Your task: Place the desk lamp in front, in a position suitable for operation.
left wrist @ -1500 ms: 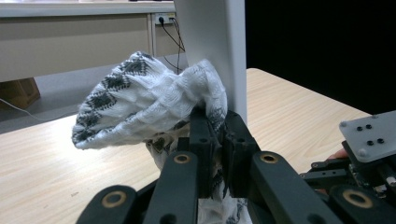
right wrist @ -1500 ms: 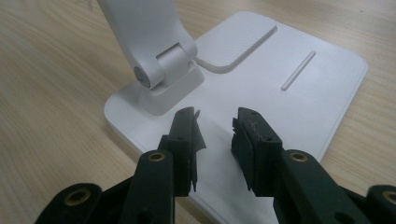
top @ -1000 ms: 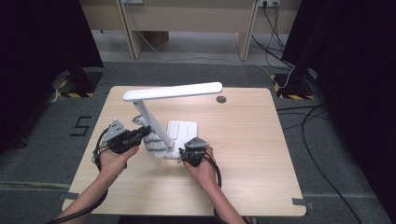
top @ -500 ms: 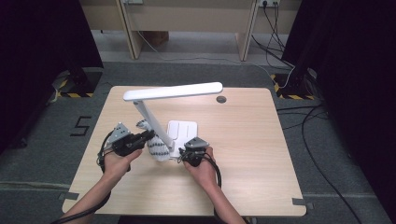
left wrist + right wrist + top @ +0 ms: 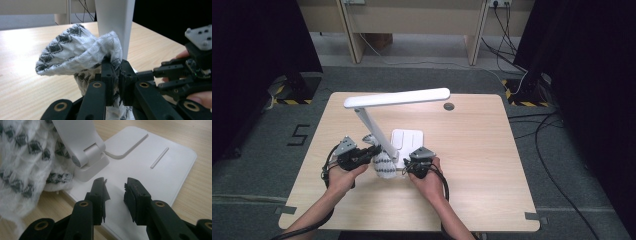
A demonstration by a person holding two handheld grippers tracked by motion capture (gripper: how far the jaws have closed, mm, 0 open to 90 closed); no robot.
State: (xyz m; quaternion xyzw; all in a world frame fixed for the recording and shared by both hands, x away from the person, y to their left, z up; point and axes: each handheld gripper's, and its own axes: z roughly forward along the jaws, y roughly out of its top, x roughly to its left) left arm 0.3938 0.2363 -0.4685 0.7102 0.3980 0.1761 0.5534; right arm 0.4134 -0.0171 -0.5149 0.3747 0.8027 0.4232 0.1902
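So the left gripper [image 5: 114, 75] is pinching the knitted cloth [image 5: 75, 57] between its fingers, which are clamped tight on a fold right at the tips, with the rest bunching out ahead of them against the lamp's arm [image 5: 113, 22]. Best move, I reckon, is keeping that pinch firm and wiping slowly along the arm so nothing slips. The right gripper [image 5: 115, 195] is hovering with fingers apart and empty just over the lamp base [image 5: 160, 167] on the bench [image 5: 477, 150], cloth off to their left

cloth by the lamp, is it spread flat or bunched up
Bunched up. The knitted cloth stands in a crumpled heap against the lamp's arm, pinched in the left claw, not lying flat on the table.
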